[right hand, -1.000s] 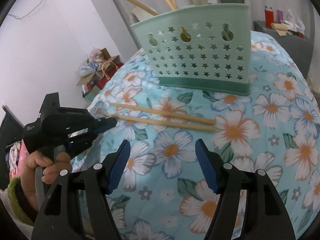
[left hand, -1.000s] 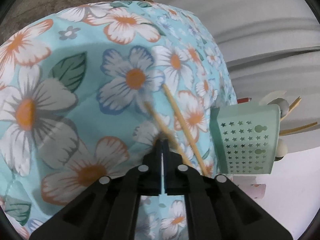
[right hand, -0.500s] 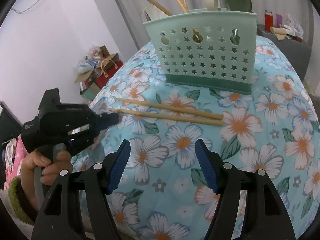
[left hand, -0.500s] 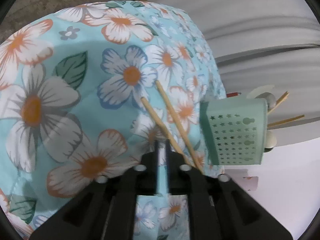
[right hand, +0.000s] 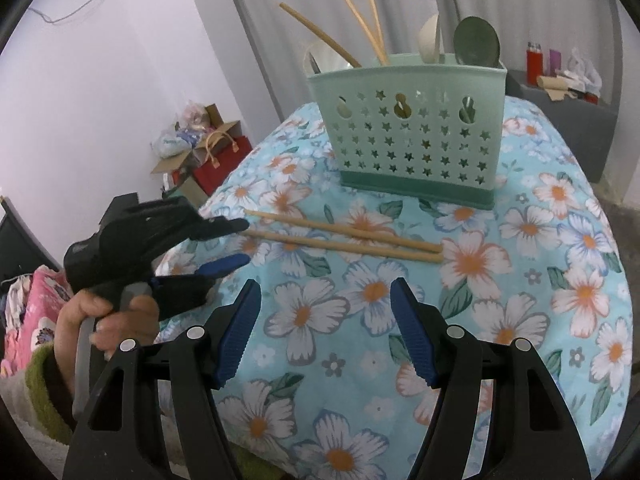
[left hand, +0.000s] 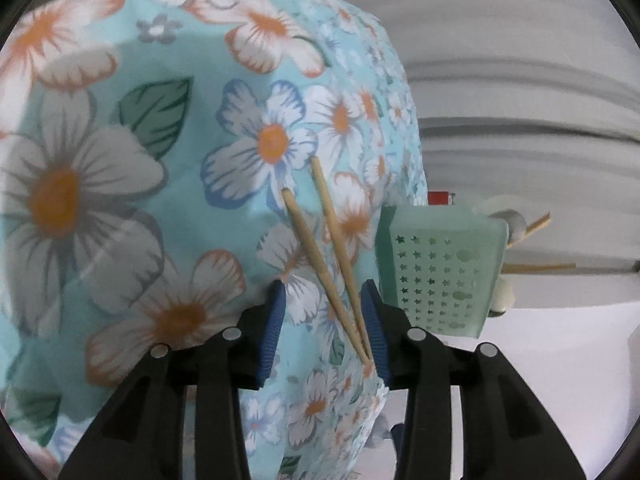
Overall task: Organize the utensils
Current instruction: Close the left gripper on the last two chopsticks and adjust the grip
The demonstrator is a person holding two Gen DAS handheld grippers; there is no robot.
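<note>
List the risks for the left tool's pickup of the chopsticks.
The left tool is open around the near tips of two wooden chopsticks on the floral tablecloth.
1. The chopsticks converge at the right pad, so closing may pinch one only.
2. The loose cloth might get caught.
3. An end grip could let them droop short of the mint-green star-holed basket.

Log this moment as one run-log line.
left hand-held gripper: open, straddling chopsticks tips | right hand-held gripper: open, empty, above tablecloth | chopsticks: flat on cloth | caddy: upright
</note>
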